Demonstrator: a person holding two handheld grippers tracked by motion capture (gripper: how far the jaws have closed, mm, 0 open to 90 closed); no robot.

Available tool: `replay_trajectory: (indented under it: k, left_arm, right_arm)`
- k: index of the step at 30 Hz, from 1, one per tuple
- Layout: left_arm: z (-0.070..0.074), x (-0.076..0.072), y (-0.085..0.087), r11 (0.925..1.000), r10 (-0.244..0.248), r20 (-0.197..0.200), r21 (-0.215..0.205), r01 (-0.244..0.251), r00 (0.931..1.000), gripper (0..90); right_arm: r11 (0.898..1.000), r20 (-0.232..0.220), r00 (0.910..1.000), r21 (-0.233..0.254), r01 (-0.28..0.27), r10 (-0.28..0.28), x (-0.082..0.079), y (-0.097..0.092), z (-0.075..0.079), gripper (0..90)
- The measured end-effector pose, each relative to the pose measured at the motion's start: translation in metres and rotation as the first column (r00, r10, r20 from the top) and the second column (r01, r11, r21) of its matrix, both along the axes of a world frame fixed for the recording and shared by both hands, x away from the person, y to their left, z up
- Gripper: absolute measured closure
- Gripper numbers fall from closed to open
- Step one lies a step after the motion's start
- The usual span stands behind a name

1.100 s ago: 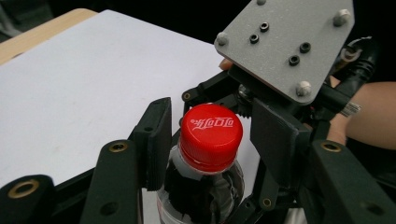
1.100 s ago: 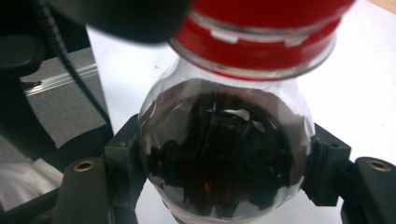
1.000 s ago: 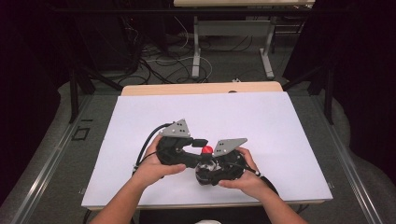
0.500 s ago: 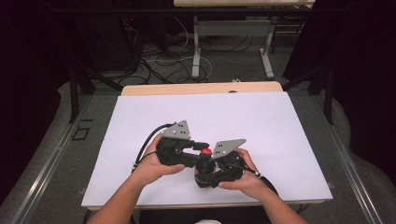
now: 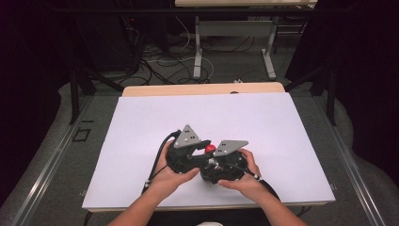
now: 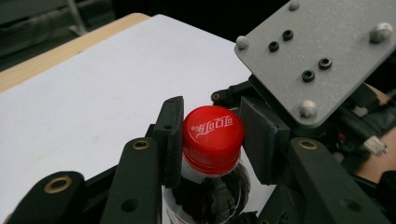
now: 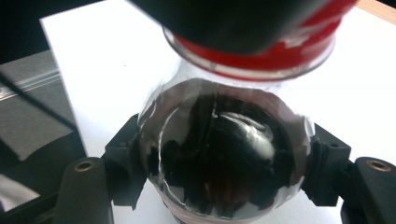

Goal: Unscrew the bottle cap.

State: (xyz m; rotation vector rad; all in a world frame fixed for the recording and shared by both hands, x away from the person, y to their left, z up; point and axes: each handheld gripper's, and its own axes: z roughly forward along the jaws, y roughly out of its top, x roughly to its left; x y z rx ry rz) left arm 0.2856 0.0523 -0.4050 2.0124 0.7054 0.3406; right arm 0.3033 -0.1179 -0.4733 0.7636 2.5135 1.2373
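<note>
Standing at: the near edge of the table (image 5: 141, 122), where a person holds two grippers pressed close together over the white top.
Bottle: a dark cola bottle (image 7: 224, 154) with a red cap (image 6: 212, 133), held between the two grippers, a little in from the near edge and about midway along it.
Left gripper: the left gripper (image 6: 210, 140) has its jaws narrowed onto the red cap, one pad touching each side of it.
Right gripper: the right gripper (image 7: 224, 158) has its jaws closed around the dark, rounded body of the bottle, below the cap.
Left hand: the left hand (image 5: 164, 176) wraps the back of its gripper, with a cable (image 5: 157, 157) looping out beside it.
Right hand: the right hand (image 5: 244, 176) cups the other gripper from the side nearer the right edge.
Grey plates: a three-cornered plate (image 5: 188, 136) tops each gripper; the cap shows red between them.
Beyond the table: cables and table legs on the floor (image 5: 226, 61) past the far edge.
</note>
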Motion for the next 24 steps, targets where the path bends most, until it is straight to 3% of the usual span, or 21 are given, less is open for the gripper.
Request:
replay_trajectory:
  k: [1, 4, 8, 13, 17, 18, 20, 22, 24]
  left_arm:
    - [-0.001, -0.002, -0.003, 0.9996, 0.029, 0.003, -0.002, -0.029, 0.9996, 61.6]
    - [-0.001, -0.004, -0.005, 0.9983, 0.057, -0.004, -0.007, -0.057, 0.9984, 61.4]
    - [0.0, -0.001, 0.0, 0.9995, 0.018, -0.014, -0.025, -0.019, 0.9997, 57.9]
    - [0.006, 0.005, 0.014, 0.9965, -0.07, -0.042, -0.048, 0.068, 0.9967, 50.7]
    - [0.01, 0.011, 0.026, 0.9837, -0.177, -0.078, -0.049, 0.173, 0.9811, 46.9]
    - [0.01, 0.012, 0.027, 0.9827, -0.183, -0.08, -0.045, 0.179, 0.98, 46.5]
    - [0.012, 0.013, 0.031, 0.9738, -0.227, -0.084, -0.034, 0.225, 0.9703, 46.7]
    - [0.014, 0.015, 0.032, 0.9603, -0.279, -0.058, -0.028, 0.278, 0.9586, 46.9]
    - [0.014, 0.018, 0.034, 0.9406, -0.339, -0.047, -0.034, 0.338, 0.9395, 48.1]
  right_arm:
    - [1.0, 0.001, 0.9999, 0.0, 0.011, -0.011, 0.0, 0.0, -0.001, 29.7]
    - [1.0, -0.013, 0.9999, -0.001, 0.008, -0.008, 0.001, -0.001, -0.002, 29.7]
    - [1.0, -0.011, 0.9999, 0.009, -0.013, 0.013, 0.001, -0.002, -0.001, 29.6]
    - [0.998, -0.021, 0.9981, 0.027, -0.058, 0.058, 0.001, -0.004, 0.001, 29.6]
    - [0.995, -0.027, 0.9952, 0.05, -0.092, 0.093, 0.0, -0.004, 0.003, 29.5]
    - [0.993, -0.03, 0.9941, 0.055, -0.102, 0.104, 0.0, -0.004, 0.003, 29.6]
    - [0.991, -0.028, 0.9924, 0.063, -0.118, 0.12, -0.001, -0.004, 0.004, 29.6]
    - [0.988, -0.041, 0.9887, 0.058, -0.142, 0.145, -0.001, -0.004, 0.005, 29.6]
    - [0.986, -0.034, 0.9873, 0.068, -0.152, 0.155, -0.002, -0.003, 0.004, 29.6]
